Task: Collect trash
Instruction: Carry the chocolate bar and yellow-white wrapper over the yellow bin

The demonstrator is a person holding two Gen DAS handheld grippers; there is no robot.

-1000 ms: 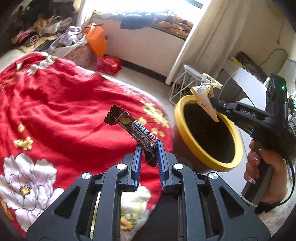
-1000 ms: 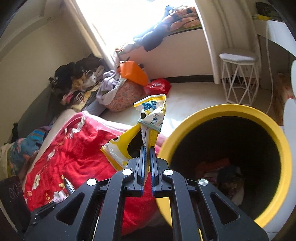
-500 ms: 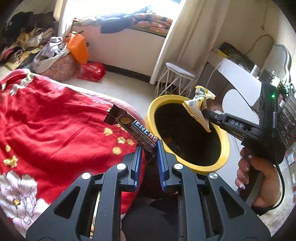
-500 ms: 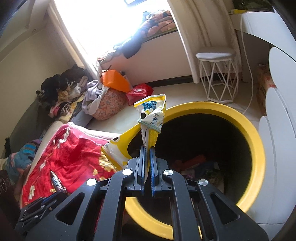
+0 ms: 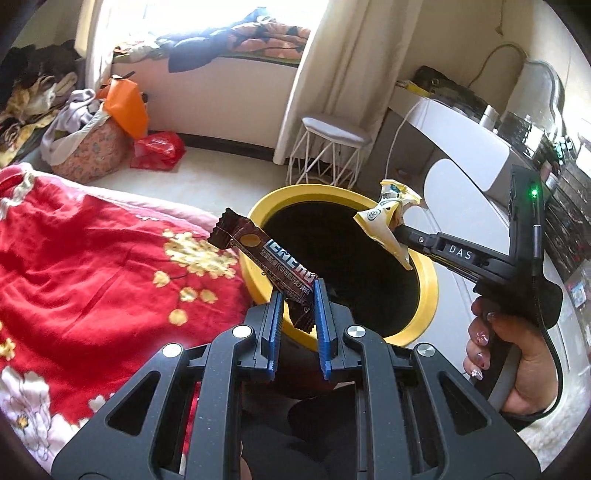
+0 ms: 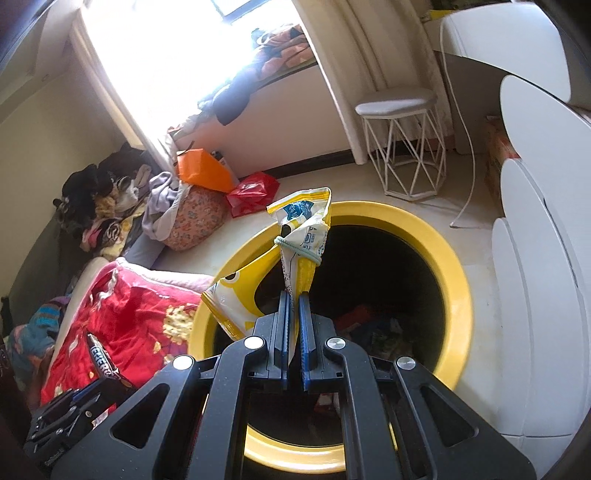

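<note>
Two pieces of trash are held over a yellow bin (image 5: pixel 428 291). Left gripper (image 5: pixel 298 295): clenched on a brown snack bar wrapper (image 5: pixel 266 258), slanting up-left above the near rim. Right gripper (image 6: pixel 292 306): clamped on a knotted yellow-white packet (image 6: pixel 295 254), over the opening.

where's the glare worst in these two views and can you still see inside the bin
Right wrist view: the window is blown out white and washes the nearby wall; inside the yellow bin some dim trash shows. Left wrist view: the window glare is milder; the bin interior is plain black. Fisheye bends both frames' edges.
</note>
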